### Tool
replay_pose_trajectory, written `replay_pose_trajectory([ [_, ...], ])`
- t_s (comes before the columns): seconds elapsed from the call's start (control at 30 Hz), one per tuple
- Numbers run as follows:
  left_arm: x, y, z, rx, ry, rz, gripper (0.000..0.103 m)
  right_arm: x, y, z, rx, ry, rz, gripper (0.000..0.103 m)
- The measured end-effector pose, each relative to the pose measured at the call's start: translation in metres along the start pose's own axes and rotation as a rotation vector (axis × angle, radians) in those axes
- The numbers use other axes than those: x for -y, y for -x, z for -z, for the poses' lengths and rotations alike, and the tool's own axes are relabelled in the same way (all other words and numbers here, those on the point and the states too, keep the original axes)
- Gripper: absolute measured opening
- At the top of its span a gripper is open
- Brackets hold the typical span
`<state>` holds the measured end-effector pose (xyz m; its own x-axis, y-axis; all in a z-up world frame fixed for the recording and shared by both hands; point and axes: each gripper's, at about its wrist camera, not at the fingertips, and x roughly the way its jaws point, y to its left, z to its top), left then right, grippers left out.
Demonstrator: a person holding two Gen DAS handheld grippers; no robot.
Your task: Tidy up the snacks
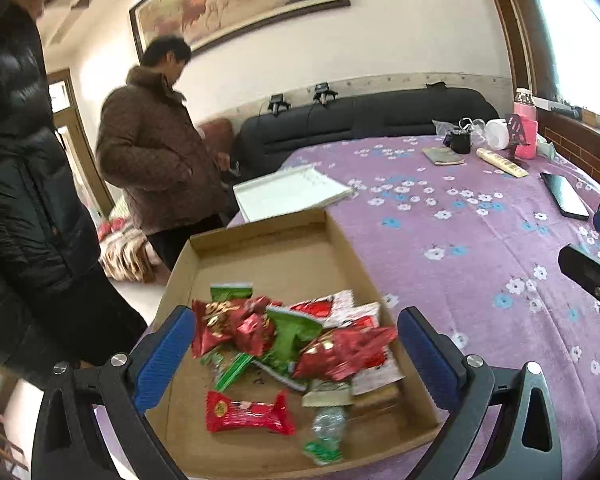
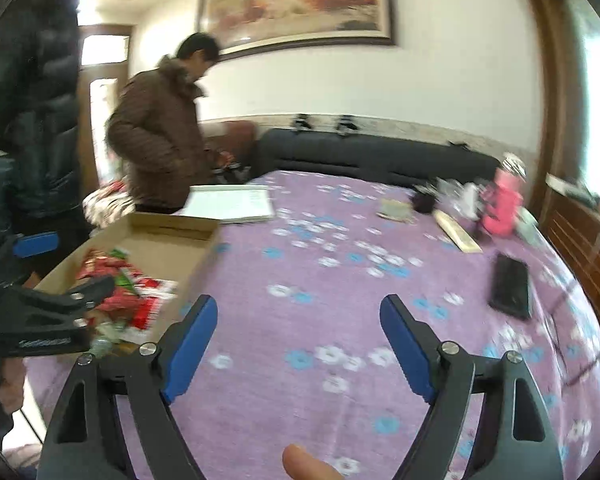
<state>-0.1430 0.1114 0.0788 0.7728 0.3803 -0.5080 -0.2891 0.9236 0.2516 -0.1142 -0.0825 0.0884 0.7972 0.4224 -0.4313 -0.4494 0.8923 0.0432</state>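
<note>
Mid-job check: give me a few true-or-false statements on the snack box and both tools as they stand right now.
1. The snack packets lie inside the cardboard box. True.
2. The left tool is clamped on a red packet. False: its jaws stand wide open and hold nothing.
3. The right tool is open over bare purple cloth. True.
4. The box's far half is packed with snacks. False: it is bare cardboard.
5. A black phone lies inside the box. False: it lies on the cloth.

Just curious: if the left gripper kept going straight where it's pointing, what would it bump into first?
Most likely the heap of snack packets in the cardboard box, which lies directly between the open jaws of the left gripper; depth is hard to judge.
</note>
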Motion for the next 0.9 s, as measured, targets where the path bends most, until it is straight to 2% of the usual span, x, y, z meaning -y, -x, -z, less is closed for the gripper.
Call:
replay_pose_trajectory([
  [0.13,0.016,-0.006,-0.001,-0.054,-0.017,0.048,0.102,0.013,-0.010,0.008,-0.034,-0.061,-0.009,0.083],
  [0.27,0.027,-0.011,-0.001,-0.096,-0.032,0.056,0.102,0.014,-0.010,0.008,-0.035,-0.066,-0.028,0.083],
  [0.47,0.034,-0.014,-0.003,-0.110,-0.030,0.074,0.102,0.023,-0.014,0.010,-0.051,-0.106,-0.032,0.083],
  [0.9,0.034,-0.014,-0.005,-0.137,-0.013,0.090,0.102,0.020,-0.015,0.009,-0.051,-0.094,-0.004,0.083],
])
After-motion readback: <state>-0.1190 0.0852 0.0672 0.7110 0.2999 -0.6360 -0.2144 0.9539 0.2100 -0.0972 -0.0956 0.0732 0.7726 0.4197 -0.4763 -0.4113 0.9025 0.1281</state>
